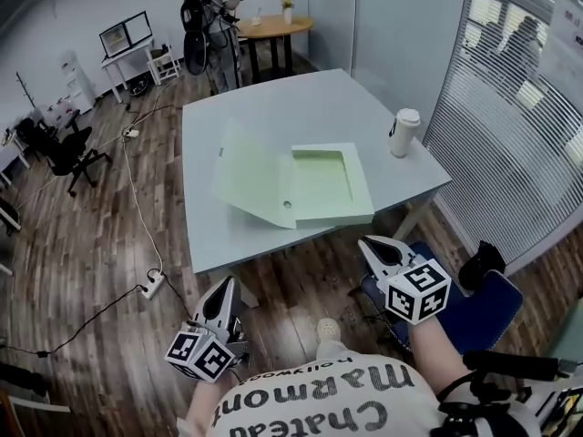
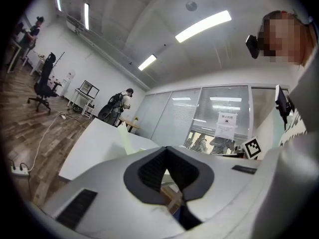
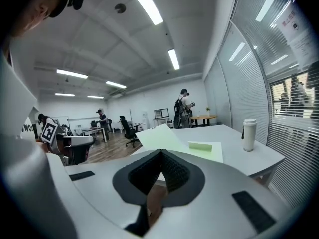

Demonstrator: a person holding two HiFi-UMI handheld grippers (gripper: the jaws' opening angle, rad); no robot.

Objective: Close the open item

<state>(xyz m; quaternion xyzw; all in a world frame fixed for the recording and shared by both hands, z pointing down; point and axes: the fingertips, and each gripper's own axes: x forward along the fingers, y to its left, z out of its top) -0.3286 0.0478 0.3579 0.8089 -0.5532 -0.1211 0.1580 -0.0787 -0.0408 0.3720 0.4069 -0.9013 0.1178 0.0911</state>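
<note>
The pale green file box (image 1: 319, 185) lies open near the front edge of the grey table (image 1: 264, 107), its lid (image 1: 248, 173) tilted up on the left. A white lidded cup (image 1: 404, 132) stands well apart (by the table's right edge). The left gripper (image 1: 228, 285) and right gripper (image 1: 369, 242) hang short of the table, each with jaw tips pressed together.

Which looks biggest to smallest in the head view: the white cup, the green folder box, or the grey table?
1. grey table
2. green folder box
3. white cup
The differences are plain, so none is in doubt.
</note>
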